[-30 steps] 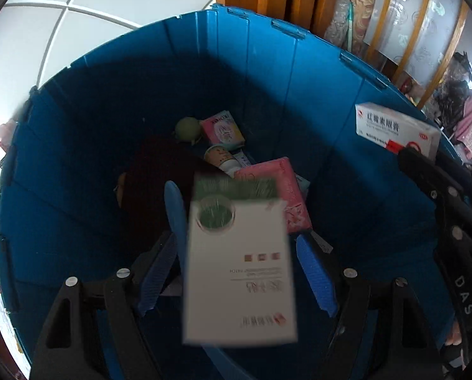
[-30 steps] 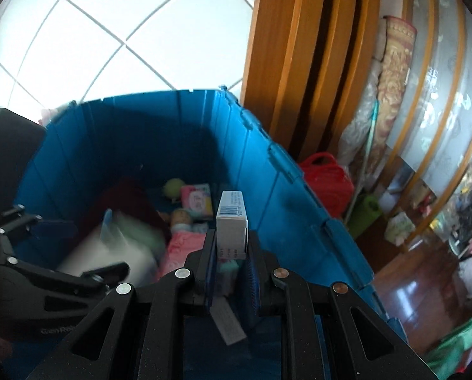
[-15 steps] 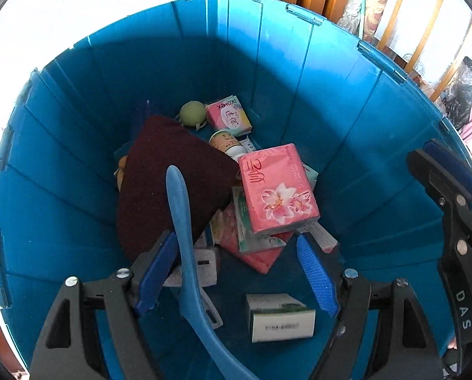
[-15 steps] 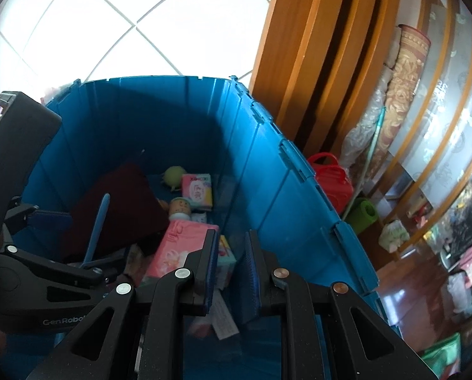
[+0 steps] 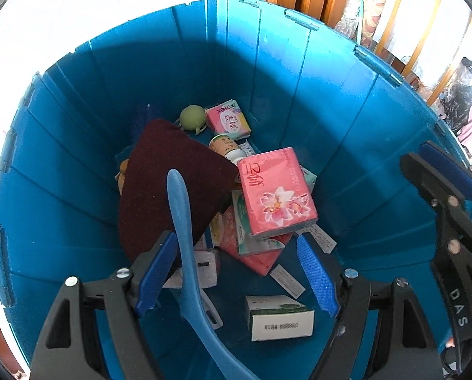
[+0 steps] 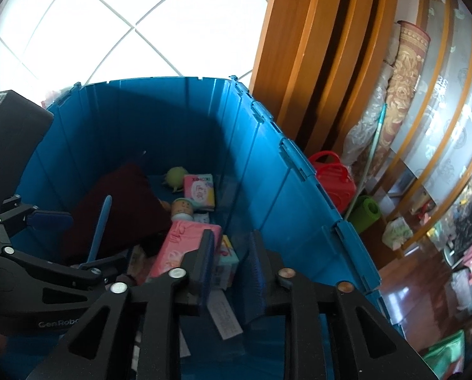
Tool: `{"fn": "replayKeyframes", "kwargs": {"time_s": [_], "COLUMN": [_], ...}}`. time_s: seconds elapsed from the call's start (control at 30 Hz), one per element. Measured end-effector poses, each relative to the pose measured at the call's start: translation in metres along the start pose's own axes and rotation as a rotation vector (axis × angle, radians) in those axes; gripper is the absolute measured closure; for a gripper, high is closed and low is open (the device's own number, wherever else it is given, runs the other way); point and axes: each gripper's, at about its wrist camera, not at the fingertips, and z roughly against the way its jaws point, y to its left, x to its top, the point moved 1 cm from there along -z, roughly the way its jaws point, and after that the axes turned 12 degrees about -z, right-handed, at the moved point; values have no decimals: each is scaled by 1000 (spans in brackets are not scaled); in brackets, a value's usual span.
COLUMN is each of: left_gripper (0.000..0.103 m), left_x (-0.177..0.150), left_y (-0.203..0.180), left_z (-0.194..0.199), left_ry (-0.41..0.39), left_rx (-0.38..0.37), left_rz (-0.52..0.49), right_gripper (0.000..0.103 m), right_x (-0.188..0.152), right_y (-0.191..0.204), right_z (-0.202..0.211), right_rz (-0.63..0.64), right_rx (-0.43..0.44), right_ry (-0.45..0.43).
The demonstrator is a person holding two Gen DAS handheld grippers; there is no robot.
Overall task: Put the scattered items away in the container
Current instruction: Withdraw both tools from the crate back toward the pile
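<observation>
1. The left gripper [image 5: 236, 272] hung over the blue container [image 5: 299, 88] with its jaws spread wide and nothing between them, apparently having finished its drop.
2. Below it a white and green box [image 5: 280, 319] lay flat on the bin floor by the near wall, label side up.
3. Left of centre, a dark maroon cloth [image 5: 166, 183] leaned against the wall with a blue long-handled tool [image 5: 185, 237] propped across it.
4. A pink tissue pack [image 5: 277, 196] printed with flowers sat tilted on a heap of smaller packets, its corners crisp.
5. The right gripper [image 6: 232, 266] hovered above the container's right side; its jaws had just been opening, stood slightly apart and held nothing, probably so its load could fall in.
</observation>
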Motion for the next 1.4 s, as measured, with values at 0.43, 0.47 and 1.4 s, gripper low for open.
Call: {"fn": "replayKeyframes", "kwargs": {"time_s": [0.43, 0.47, 1.4], "left_gripper": [25, 25, 22], "left_x": [-40, -45, -355], "left_y": [30, 36, 333], "left_z": [95, 105, 191], "left_ry": [-209, -232, -326], "left_rx": [72, 88, 534], "left_rz": [86, 96, 505], "right_gripper": [23, 22, 0], "right_x": [-1, -1, -22], "right_y": [17, 22, 336], "right_z": [23, 28, 148], "right_rz": [24, 28, 68], "right_rx": [28, 41, 541], "right_ry": [-48, -58, -197]}}
